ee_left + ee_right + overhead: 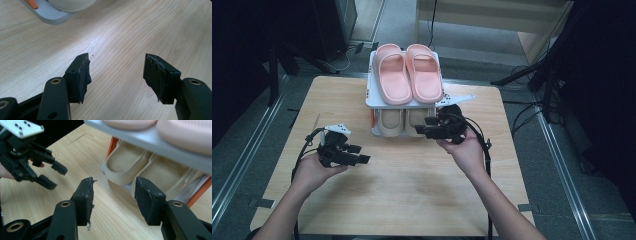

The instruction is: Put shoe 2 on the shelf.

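Below, a beige slipper pair (140, 167), smooth and rounded, is tucked under the rack's grey shelf (160, 142). Both the right gripper (113, 200) and the left gripper (116, 75) are held wide apart and empty.

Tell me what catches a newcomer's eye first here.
A pair of pink rubber slippers sits on the top shelf of a small white two-tier rack at the wooden table's far edge. Beige slippers lie beneath, where the open right gripper points.
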`<state>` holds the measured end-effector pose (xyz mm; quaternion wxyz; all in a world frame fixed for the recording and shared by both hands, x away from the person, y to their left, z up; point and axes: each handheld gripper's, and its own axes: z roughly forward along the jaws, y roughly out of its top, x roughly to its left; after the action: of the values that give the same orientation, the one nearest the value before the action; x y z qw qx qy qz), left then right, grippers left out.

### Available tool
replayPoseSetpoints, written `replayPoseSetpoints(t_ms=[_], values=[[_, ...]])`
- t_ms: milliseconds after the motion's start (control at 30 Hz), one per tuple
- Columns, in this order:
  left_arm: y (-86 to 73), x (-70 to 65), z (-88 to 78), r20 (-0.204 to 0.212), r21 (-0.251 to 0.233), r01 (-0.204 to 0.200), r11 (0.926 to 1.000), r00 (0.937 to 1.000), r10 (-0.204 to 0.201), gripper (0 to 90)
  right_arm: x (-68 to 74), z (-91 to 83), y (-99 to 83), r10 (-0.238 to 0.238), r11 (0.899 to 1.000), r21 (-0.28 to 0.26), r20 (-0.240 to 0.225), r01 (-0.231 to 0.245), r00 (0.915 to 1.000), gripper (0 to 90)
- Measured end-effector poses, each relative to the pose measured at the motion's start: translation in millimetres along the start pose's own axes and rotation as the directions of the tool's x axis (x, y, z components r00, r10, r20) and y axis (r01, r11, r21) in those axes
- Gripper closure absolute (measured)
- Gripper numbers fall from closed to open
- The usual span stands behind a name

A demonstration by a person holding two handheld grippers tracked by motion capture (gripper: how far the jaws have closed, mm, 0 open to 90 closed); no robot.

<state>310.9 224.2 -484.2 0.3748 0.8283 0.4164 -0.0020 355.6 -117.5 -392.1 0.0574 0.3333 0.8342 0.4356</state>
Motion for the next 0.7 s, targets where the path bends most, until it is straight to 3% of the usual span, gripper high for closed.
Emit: replayPoseSetpoints(t_ms=[300, 433, 700], values=[[-2.1, -2.0, 1.0, 0.002, 0.003, -0.009, 1.0000, 1.0000, 0.009, 38.2, -8.6, -0.3, -34.4, 0.015, 1.000, 0.001, -0.040, -0.015, 0.9991, 50.0], [-3.0, -3.5, 1.4, -0.001, 0.003, -0.011, 0.9999, 0.9999, 0.011, 38.2, -12.1, -3.0, -51.1, -0.015, 1.000, 0.004, -0.021, 0.015, 0.9997, 48.7], [-3.7, -6.5, -0.3, -0.004, 0.003, -0.027, 0.9996, 0.9996, 0.028, 38.0, -24.0, -15.4, -76.3, -0.023, 1.000, -0.003, -0.021, 0.023, 0.9995, 48.8]])
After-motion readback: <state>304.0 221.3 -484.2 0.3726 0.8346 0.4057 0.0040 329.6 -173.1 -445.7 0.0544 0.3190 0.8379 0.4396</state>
